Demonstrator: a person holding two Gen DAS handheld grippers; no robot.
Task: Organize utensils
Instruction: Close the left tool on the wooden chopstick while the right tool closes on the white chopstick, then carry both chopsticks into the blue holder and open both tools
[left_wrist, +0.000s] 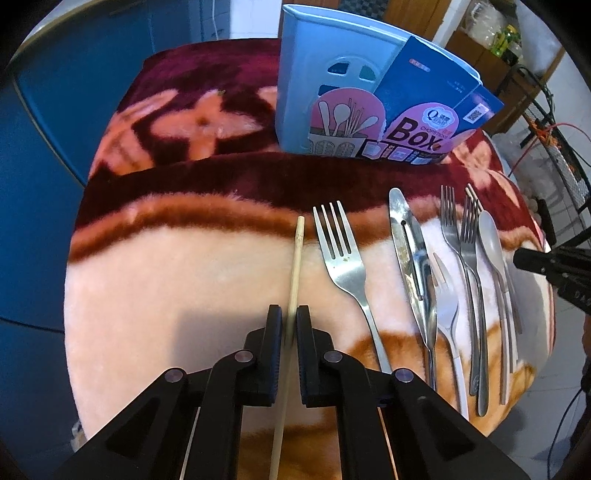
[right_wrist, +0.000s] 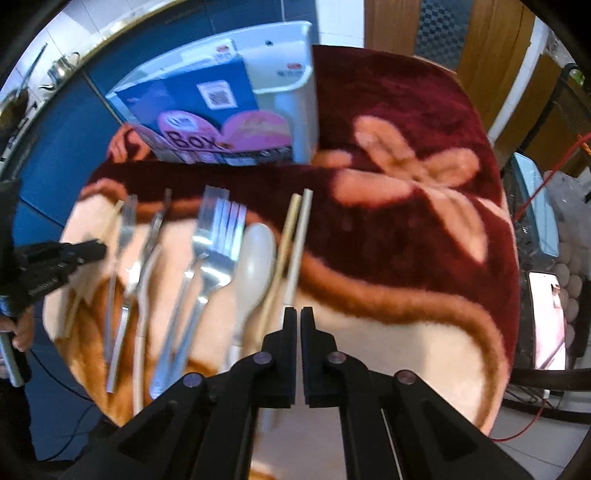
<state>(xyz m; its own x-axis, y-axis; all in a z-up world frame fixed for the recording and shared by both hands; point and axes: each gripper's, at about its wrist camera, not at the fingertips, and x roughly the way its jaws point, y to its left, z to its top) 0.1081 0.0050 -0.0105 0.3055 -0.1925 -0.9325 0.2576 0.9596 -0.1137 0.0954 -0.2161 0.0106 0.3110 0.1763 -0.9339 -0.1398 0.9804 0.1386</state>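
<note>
My left gripper (left_wrist: 288, 317) is shut on a wooden chopstick (left_wrist: 296, 258) that points away over the blanket. To its right lie a large fork (left_wrist: 341, 258), a peeler (left_wrist: 408, 251), a small fork (left_wrist: 445, 306), two more forks (left_wrist: 467, 243) and a pale spoon (left_wrist: 491, 243). The light-blue utensil holder (left_wrist: 325, 66) stands at the back with a "Box" card in it. My right gripper (right_wrist: 299, 317) is shut and empty, just in front of two chopsticks (right_wrist: 295, 236), with a spoon (right_wrist: 255, 262) and forks (right_wrist: 216, 236) to its left. The holder (right_wrist: 288, 70) stands at the back left.
A plush red and pink blanket (left_wrist: 184, 266) covers the round table. Blue cabinets (left_wrist: 74, 74) stand to the left. Cables and a rack (left_wrist: 554, 140) stand to the right. My right gripper (left_wrist: 554, 266) shows at the left view's right edge; my left gripper (right_wrist: 74, 254) shows at the right view's left.
</note>
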